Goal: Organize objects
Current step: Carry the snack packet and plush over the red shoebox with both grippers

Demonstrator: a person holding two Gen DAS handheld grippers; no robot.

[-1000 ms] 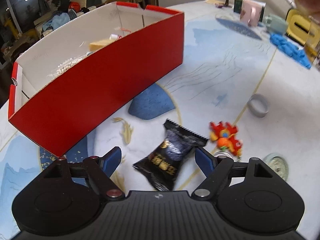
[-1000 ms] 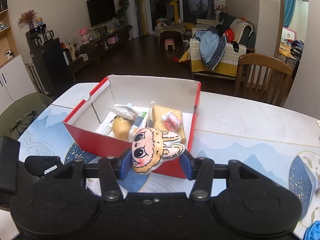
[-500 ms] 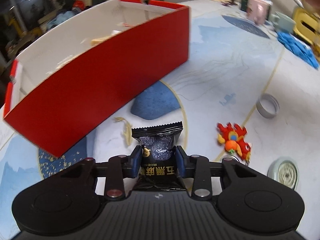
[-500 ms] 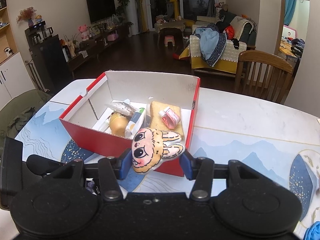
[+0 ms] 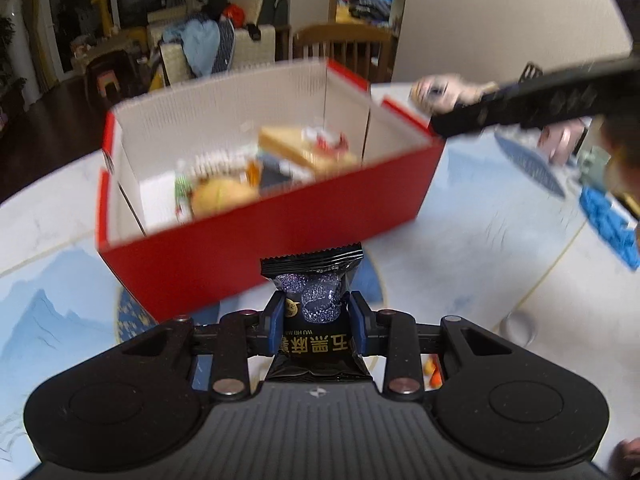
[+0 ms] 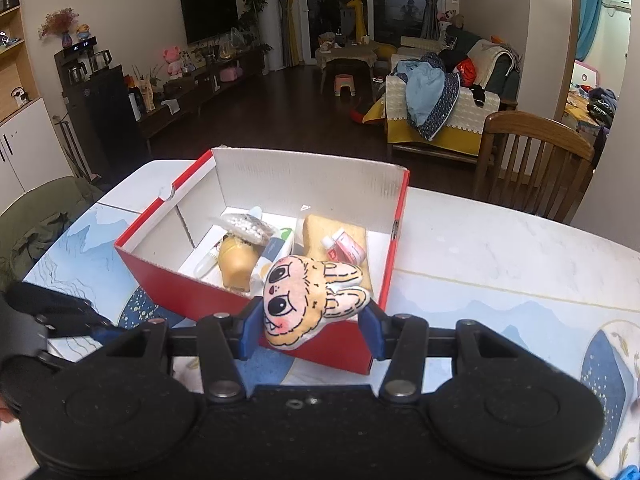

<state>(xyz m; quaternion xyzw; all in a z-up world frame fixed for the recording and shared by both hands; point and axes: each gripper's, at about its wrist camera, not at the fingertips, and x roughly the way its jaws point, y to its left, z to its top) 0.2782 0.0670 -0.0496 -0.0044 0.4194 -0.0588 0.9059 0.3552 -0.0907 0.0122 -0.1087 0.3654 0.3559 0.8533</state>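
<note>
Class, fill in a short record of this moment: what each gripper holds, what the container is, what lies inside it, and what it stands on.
left gripper: shut on black snack packet
right gripper: shut on plush rabbit face
container: red box, open top, white inside
contents: yellow sponge, small pink tube, bag of white beads, other items
surface: table with blue mountain print

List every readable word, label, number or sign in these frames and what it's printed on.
"WU HE MA", seen upside down: black snack packet in the left gripper.
Gold Chinese characters below it on the packet: upside down, not read with confidence.
Lit display on the black cabinet: too small to read.
Small pink pack in the red box: print too small.
Rabbit plush in the right gripper: no text.
</note>
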